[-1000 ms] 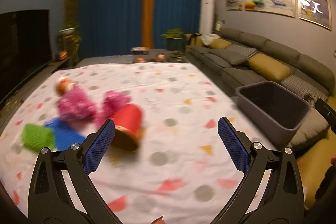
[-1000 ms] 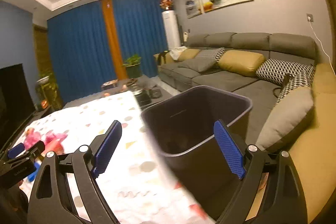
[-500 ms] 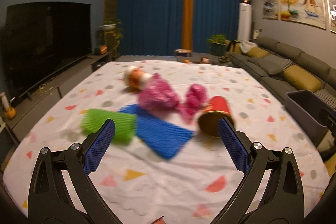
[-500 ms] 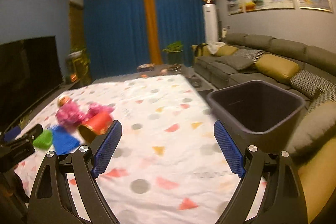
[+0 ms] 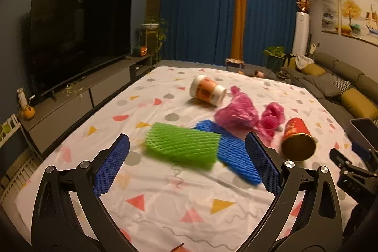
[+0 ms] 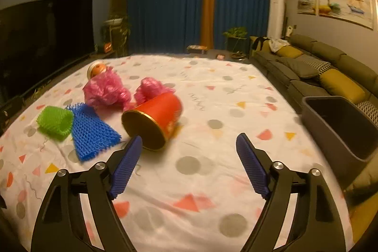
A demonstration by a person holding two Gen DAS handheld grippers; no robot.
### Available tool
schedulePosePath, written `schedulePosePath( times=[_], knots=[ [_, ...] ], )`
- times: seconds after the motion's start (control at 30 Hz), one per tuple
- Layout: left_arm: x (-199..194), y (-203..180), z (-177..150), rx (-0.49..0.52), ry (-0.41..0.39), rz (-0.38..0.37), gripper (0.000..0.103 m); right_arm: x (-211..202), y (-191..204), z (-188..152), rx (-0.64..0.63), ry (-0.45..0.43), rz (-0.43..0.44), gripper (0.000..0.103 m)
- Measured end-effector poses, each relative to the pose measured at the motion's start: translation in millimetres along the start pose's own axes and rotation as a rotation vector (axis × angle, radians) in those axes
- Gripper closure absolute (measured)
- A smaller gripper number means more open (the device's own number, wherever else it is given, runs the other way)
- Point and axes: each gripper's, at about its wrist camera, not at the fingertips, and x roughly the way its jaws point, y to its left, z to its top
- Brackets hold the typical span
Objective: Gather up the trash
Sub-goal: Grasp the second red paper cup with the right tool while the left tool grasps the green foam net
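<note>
**Both grippers lined up on the trash pile, nothing picked yet**

Trash lies in a cluster on a table under a white patterned cloth. Seen from the left wrist: green foam net sleeve dead ahead at 12 o'clock, lying flat, with the blue foam net touching its right end at about 1 o'clock. Behind those, two crumpled pink plastic bags at 1 o'clock. An orange-and-white paper cup lies tipped on its side further back at 12. A red paper cup lies on its side at 2 o'clock, gold-lined mouth facing the cameras.

The left gripper has its jaws spread wide and holds nothing. It is pointed down at the green sleeve, which sits beyond the tips and framed by them; likely it is wide because the sleeve is bulky and soft.

The right gripper is empty, its jaws closing but still wide apart, with only cloth between them. The red cup sits at 11 o'clock from it, just beyond the left pad, so the aim looks off-centre. Probably the cup is its target, since it is the nearest item on that side.

The dark grey bin stands off the table's right edge at 3 o'clock, against the sofa. It is open-topped and within the right hand's reach, which is probably why it is parked there. Whether it has contents I cannot tell.

Task looks early: every visible item is on the cloth.
</note>
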Motion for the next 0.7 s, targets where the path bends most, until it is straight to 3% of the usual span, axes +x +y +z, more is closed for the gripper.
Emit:
schedulePosePath(
  times=[0.27,0.53,0.7],
  knots=[
    [24.9,-0.8,-1.2,0.01,0.062,-0.027,0.007,36.6,17.9,8.9,-0.046,0.085,0.013,0.046],
    [58.8,-15.1,-6.3,0.044,0.143,-0.024,0.007,52.4,20.1,11.0,-0.063,0.133,0.025,0.083],
    [82.1,-14.5,-7.9,0.017,0.228,-0.023,0.009,48.7,17.5,10.9,-0.055,0.116,0.026,0.09]
  ],
)
